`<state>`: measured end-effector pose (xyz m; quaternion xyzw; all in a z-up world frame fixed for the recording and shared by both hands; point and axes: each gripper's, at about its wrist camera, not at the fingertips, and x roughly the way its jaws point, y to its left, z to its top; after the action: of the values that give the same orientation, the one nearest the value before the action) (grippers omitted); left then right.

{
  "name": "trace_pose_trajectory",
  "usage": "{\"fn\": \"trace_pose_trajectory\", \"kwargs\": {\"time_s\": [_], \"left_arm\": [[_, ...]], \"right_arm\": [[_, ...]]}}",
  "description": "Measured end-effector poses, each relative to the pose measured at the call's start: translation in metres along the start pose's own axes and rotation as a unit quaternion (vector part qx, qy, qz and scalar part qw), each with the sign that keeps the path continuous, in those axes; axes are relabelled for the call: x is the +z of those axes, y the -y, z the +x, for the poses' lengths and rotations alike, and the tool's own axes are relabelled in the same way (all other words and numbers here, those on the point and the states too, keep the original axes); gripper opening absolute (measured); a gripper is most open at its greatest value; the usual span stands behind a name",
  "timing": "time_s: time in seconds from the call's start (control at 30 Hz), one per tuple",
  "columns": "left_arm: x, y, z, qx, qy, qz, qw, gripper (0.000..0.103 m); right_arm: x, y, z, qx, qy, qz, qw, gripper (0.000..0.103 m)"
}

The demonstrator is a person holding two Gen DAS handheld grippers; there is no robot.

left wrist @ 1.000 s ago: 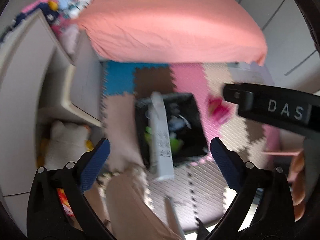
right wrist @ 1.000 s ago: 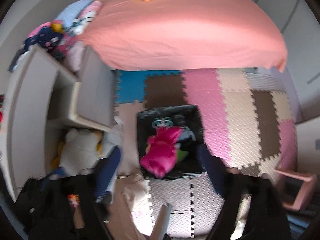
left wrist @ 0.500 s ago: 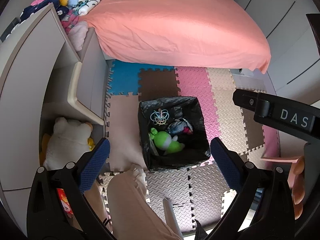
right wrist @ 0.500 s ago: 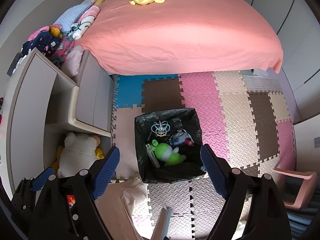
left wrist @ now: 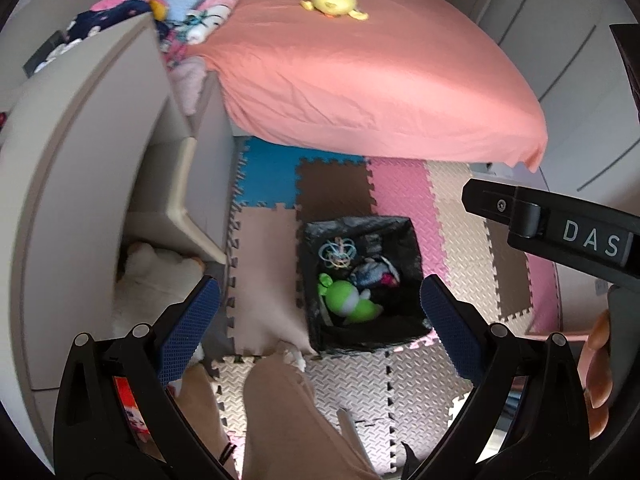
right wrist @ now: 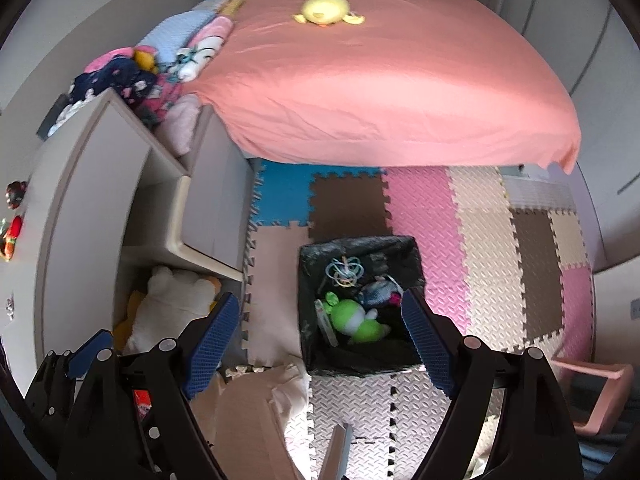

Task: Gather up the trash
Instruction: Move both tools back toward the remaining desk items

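A square bin with a black liner stands on the foam floor mats. Inside lie a green plush toy, a pastel ring ball, a dark bundle with a bit of magenta and a white packet along the left wall. My left gripper hangs open high above the bin, its blue pads bare. My right gripper is open above it too, holding nothing. Its black body shows at the right of the left wrist view.
A bed with a salmon sheet and a yellow plush fills the far side. A grey cabinet with an open drawer and a white plush below stands left. A pink stool sits right. A beige trouser leg is near.
A second ago a white packet and a magenta item were dropping from the grippers into the bin. Both now lie inside, and both grippers have risen, so the bin looks smaller.
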<state>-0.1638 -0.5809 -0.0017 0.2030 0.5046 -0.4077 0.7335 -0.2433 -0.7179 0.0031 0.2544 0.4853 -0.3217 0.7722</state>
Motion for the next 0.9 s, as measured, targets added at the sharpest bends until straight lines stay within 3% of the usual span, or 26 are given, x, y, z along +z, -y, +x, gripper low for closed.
{"fn": "trace_pose_trajectory", "kwargs": {"time_s": [0.2,0.4,0.67,0.9], "left_arm": [[0.006,-0.058,-0.028,0.018,0.021,-0.034,0.9991,0.097],[0.008,-0.138,-0.066,0.057,0.053,-0.092,0.9928,0.097],[-0.008,-0.258,-0.113,0.110,0.088,-0.203,0.9691,0.097],[-0.014,-0.336,-0.137,0.149,0.091,-0.267,0.9479,0.097]], "right_arm": [[0.013,-0.066,-0.014,0.043,0.024,-0.038,0.998,0.083],[0.023,-0.151,-0.030,0.097,0.040,-0.101,0.989,0.083],[0.027,-0.266,-0.035,0.145,0.047,-0.179,0.972,0.083],[0.024,-0.331,-0.022,0.160,0.024,-0.218,0.962,0.083]]}}
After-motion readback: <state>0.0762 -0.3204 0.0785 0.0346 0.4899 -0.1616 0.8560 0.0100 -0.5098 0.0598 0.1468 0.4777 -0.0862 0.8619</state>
